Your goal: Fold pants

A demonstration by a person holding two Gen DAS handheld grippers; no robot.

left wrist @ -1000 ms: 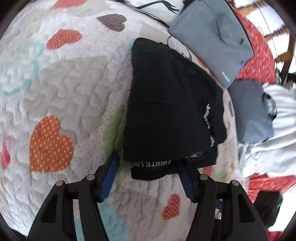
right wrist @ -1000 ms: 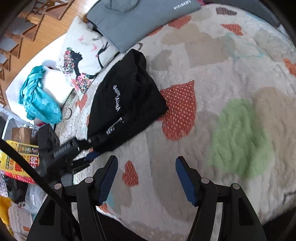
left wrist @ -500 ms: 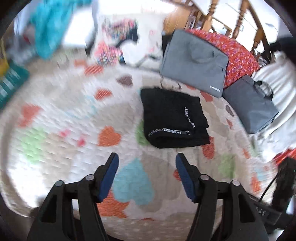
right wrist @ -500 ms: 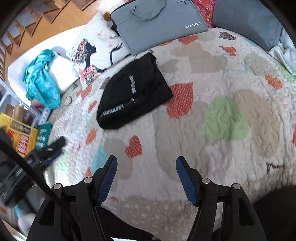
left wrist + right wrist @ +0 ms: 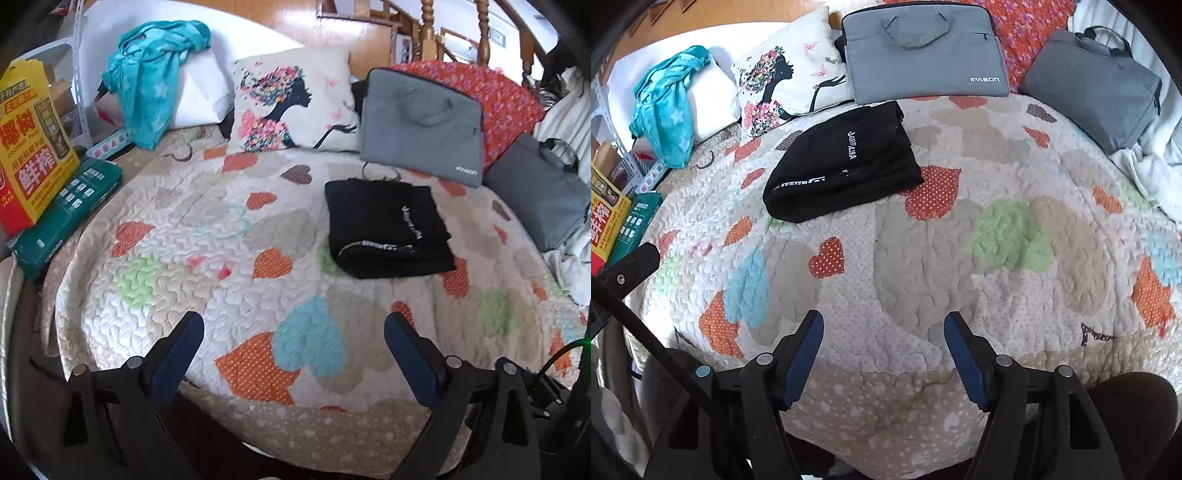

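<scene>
We see the black pants (image 5: 388, 229) folded into a compact bundle on the heart-patterned quilt (image 5: 236, 295), just in front of a grey laptop bag (image 5: 923, 51) and a printed cushion (image 5: 291, 107). Our left gripper (image 5: 293, 338) and right gripper (image 5: 882, 341) hover near the quilt's front edge, well apart from the pants, jaws wide and holding nothing.

Your right tool (image 5: 882, 332) hangs spread and empty above the heart quilt (image 5: 997, 288); the folded black pants (image 5: 842, 162) lie well beyond it, near the grey laptop bag (image 5: 923, 51).
</scene>
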